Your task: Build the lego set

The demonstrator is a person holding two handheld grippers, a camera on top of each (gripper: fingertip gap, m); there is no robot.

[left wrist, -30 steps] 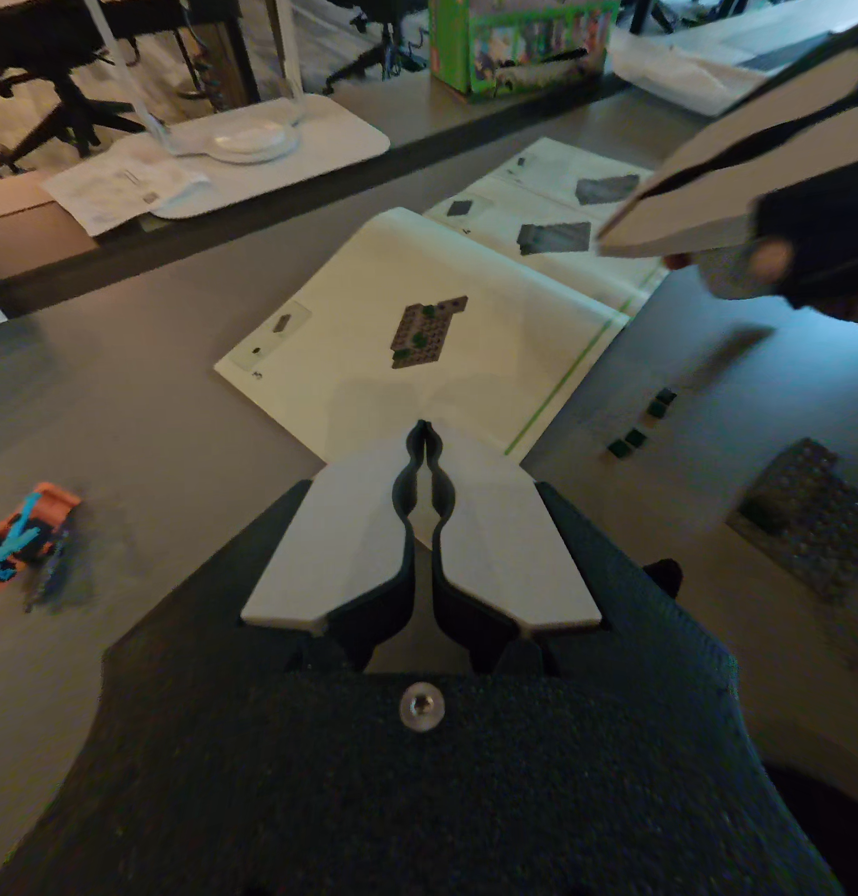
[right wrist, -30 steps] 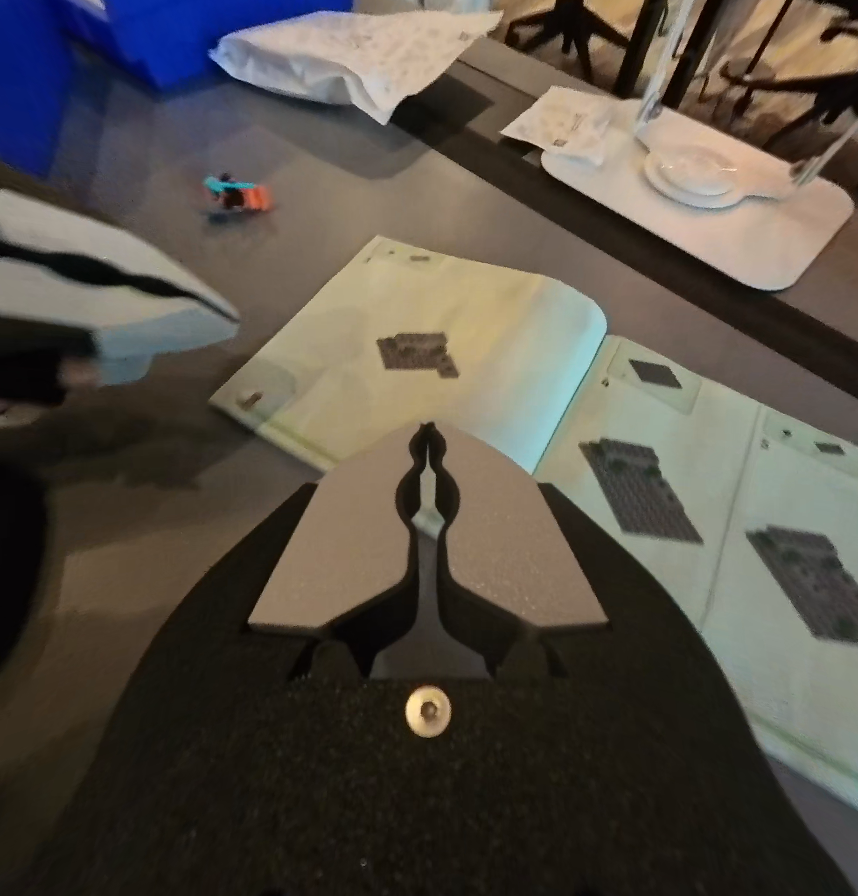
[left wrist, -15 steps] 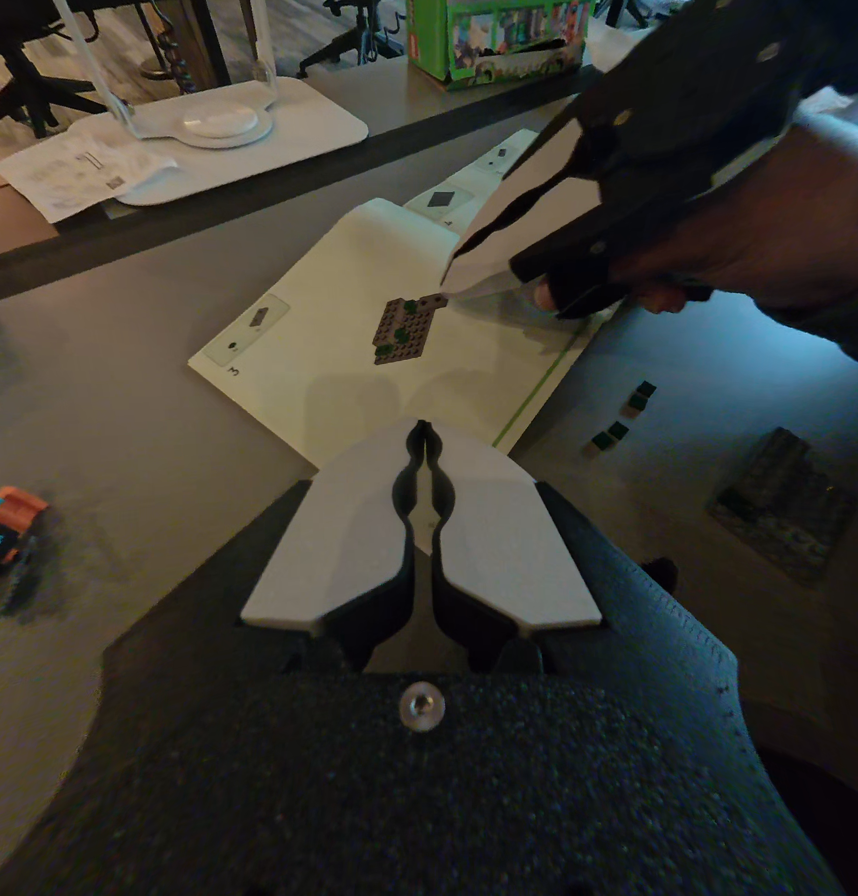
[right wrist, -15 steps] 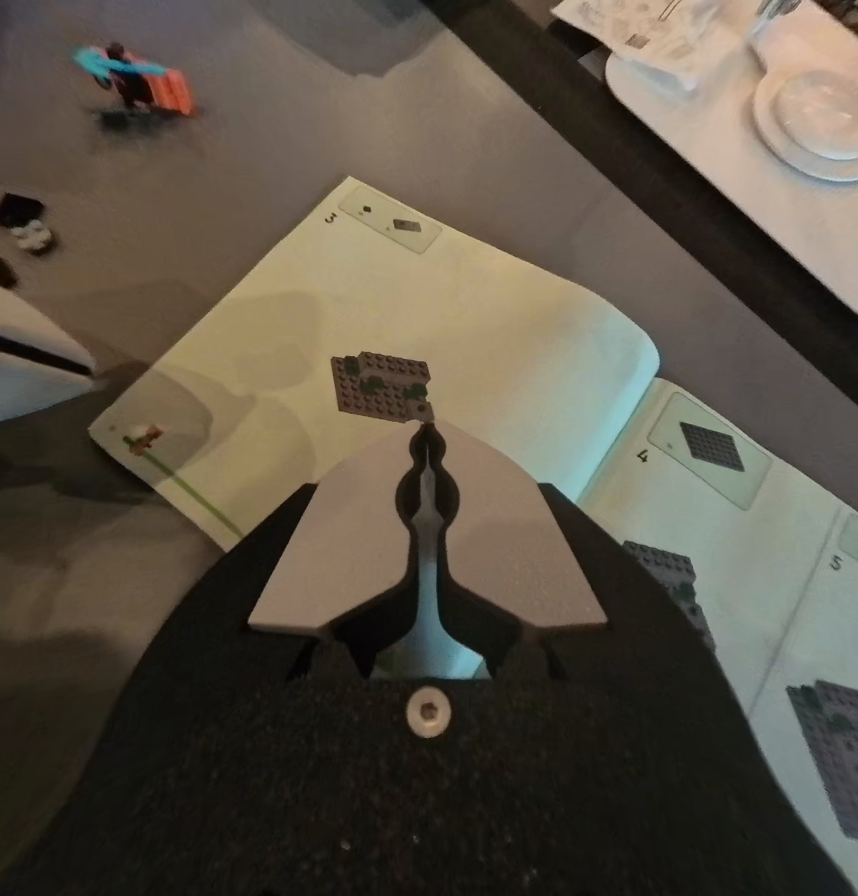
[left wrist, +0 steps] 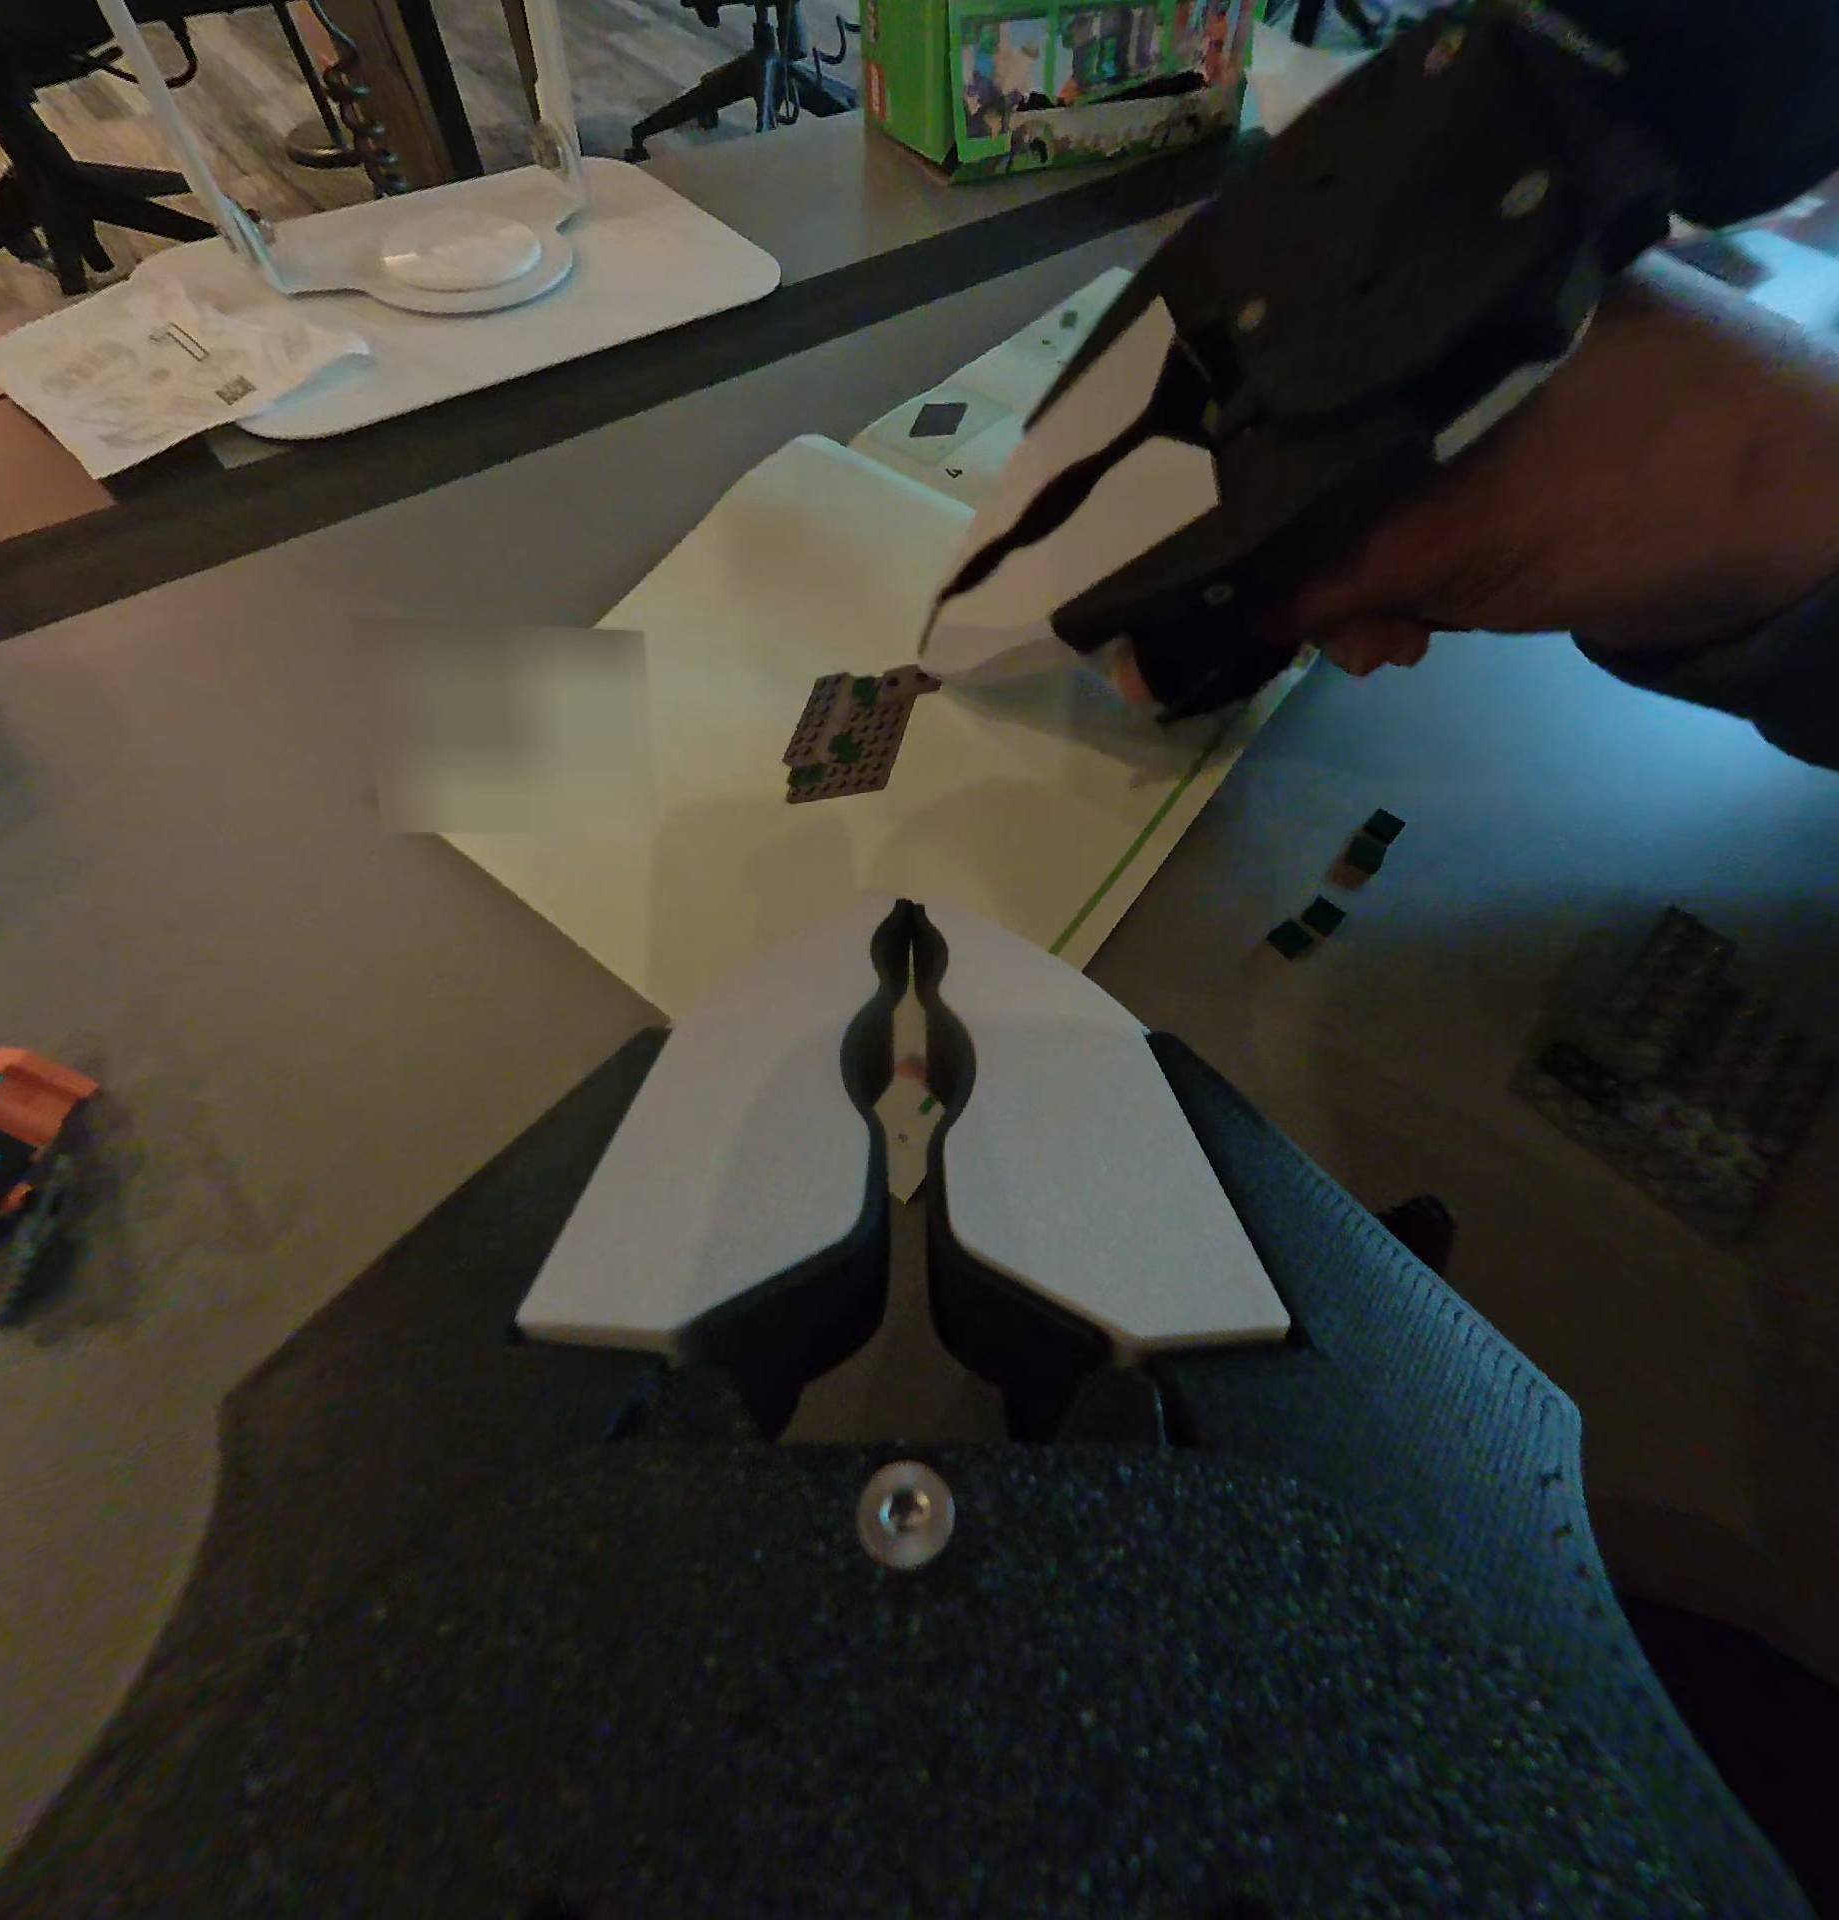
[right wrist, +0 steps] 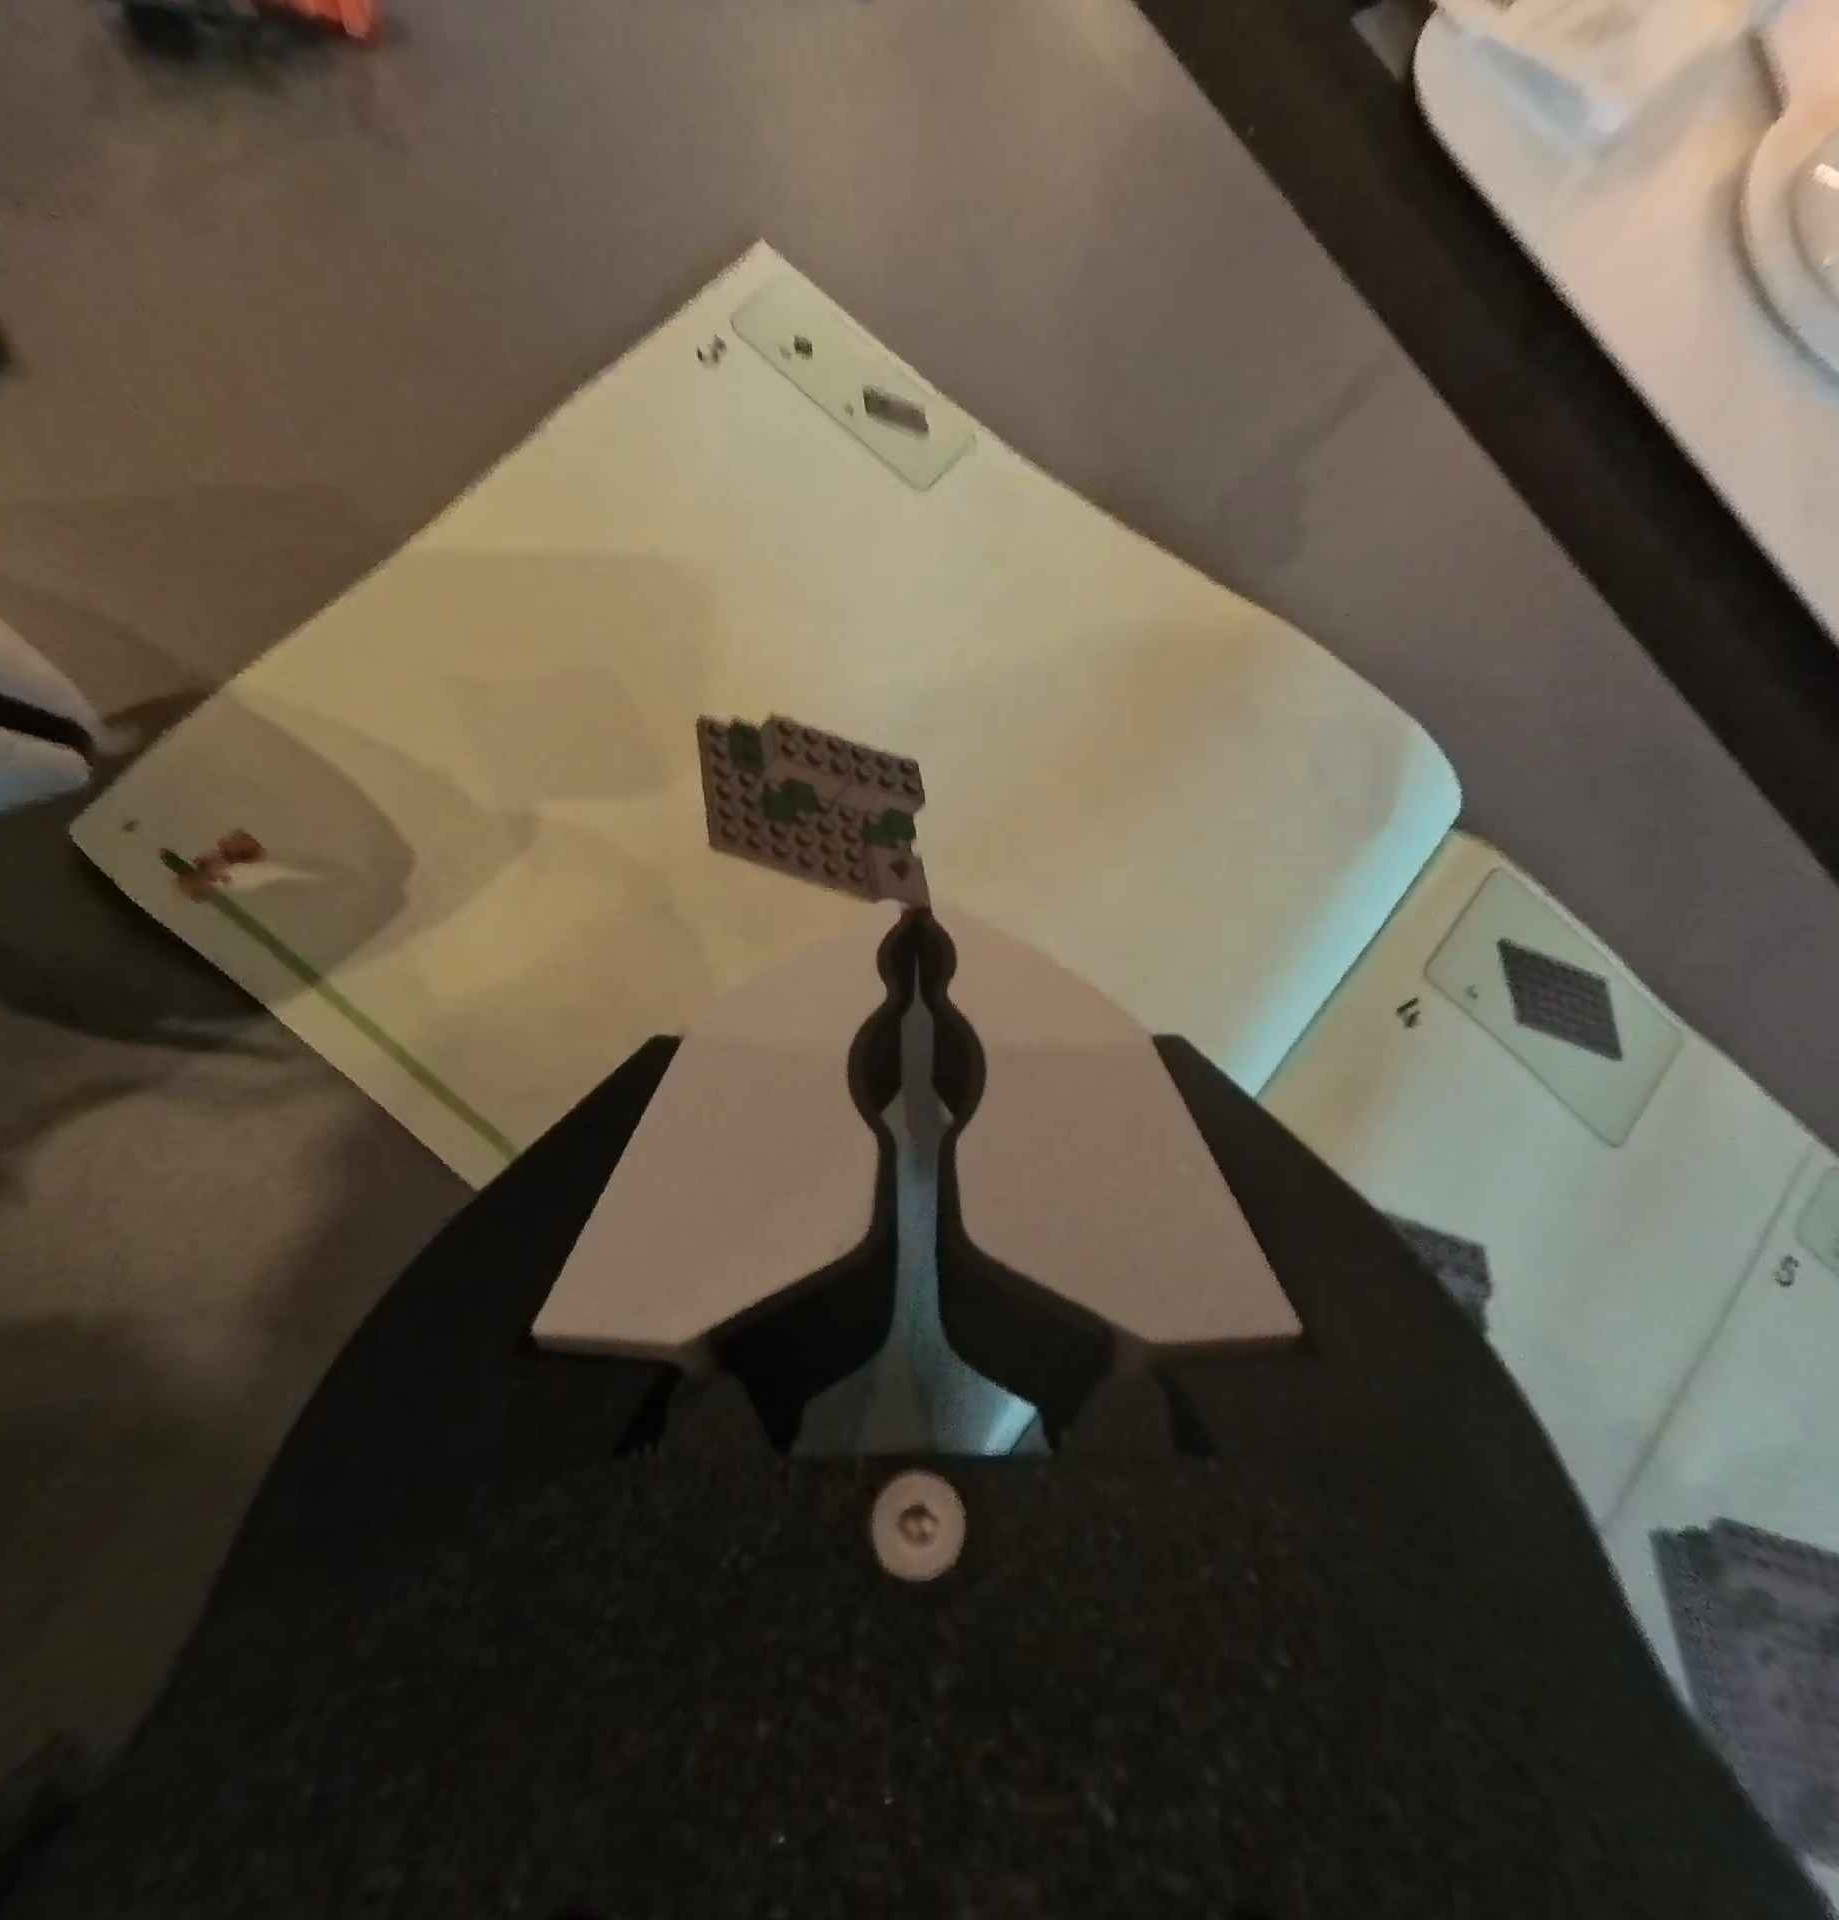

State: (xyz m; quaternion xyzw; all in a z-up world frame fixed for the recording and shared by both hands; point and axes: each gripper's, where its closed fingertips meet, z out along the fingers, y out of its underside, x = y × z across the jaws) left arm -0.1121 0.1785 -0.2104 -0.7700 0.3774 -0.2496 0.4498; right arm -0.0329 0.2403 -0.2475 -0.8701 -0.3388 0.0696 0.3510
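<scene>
An open instruction booklet point(left wrist: 790, 582) lies on the grey table; it also shows in the right wrist view point(right wrist: 603, 644). Its left page bears a printed picture of a grey plate with green pieces point(right wrist: 811, 805). My right gripper point(right wrist: 917, 914) is shut and empty, its tip right at a corner of that picture; in the left wrist view it point(left wrist: 936, 649) points down at the page. My left gripper point(left wrist: 907, 909) is shut and empty, above the booklet's near corner. A dark grey studded baseplate point(left wrist: 1673, 1081) and several small green and tan pieces point(left wrist: 1341, 883) lie on the table at the right.
An orange and blue small build point(left wrist: 11, 1132) lies at the left. A white lamp base point(left wrist: 458, 260) and a paper sheet point(left wrist: 156, 369) sit on the far desk, beside a green set box point(left wrist: 1060, 83). A person's hand point(left wrist: 1580, 499) holds the right gripper. My hands' fingertips stand some 11 cm from each other.
My right gripper has come down and to the left, from the right edge over the booklet to the printed picture. The left gripper has stayed shut and shifted slightly forward.
</scene>
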